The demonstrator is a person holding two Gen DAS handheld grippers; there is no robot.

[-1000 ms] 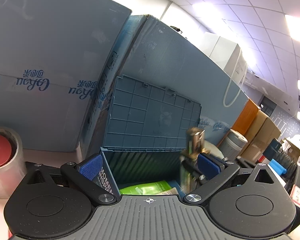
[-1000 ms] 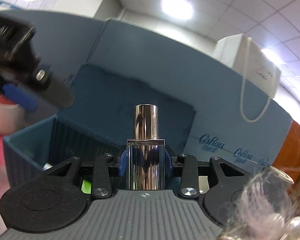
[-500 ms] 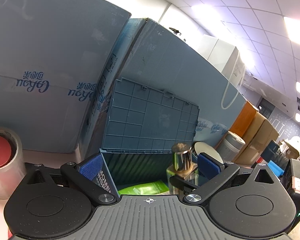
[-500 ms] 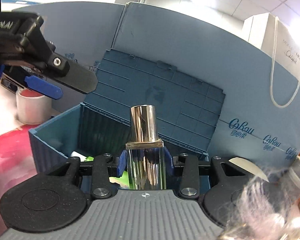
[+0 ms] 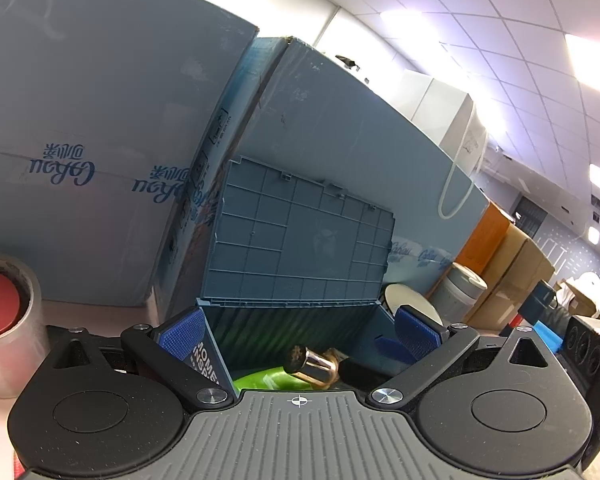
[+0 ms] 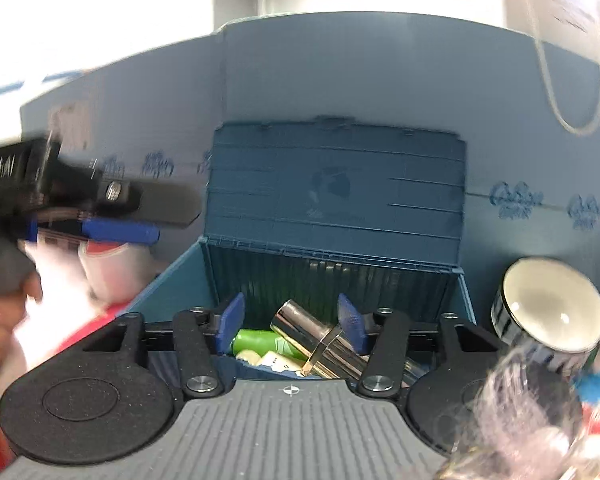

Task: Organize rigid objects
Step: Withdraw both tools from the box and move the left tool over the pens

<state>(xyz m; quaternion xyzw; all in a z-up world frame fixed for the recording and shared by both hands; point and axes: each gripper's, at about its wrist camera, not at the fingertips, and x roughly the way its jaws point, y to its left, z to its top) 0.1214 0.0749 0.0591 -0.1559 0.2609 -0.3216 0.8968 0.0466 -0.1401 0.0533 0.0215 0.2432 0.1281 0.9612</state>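
Observation:
A blue plastic storage box (image 6: 172,280) stands open with its ribbed lid (image 6: 336,188) leaning back against blue cartons. A perfume bottle with a shiny metal cap (image 6: 320,340) lies tilted inside the box on a green packet (image 6: 256,340). My right gripper (image 6: 291,322) is open over the box, its blue pads on either side of the bottle and apart from it. My left gripper (image 5: 298,334) is open at the box's left front edge (image 5: 288,304); the bottle's cap (image 5: 310,362) shows between its fingers. The left gripper also shows at the left of the right wrist view (image 6: 116,216).
A red-lidded clear jar (image 5: 0,312) stands left of the box. A white bowl (image 6: 548,304) and a grey canister (image 5: 458,292) stand to its right. Tall blue cartons (image 5: 100,140) form a wall behind. Something furry (image 6: 512,412) lies at the near right.
My right gripper has moved down over the box and opened. The perfume bottle it held upright now lies tilted inside the box. The left gripper has hardly moved.

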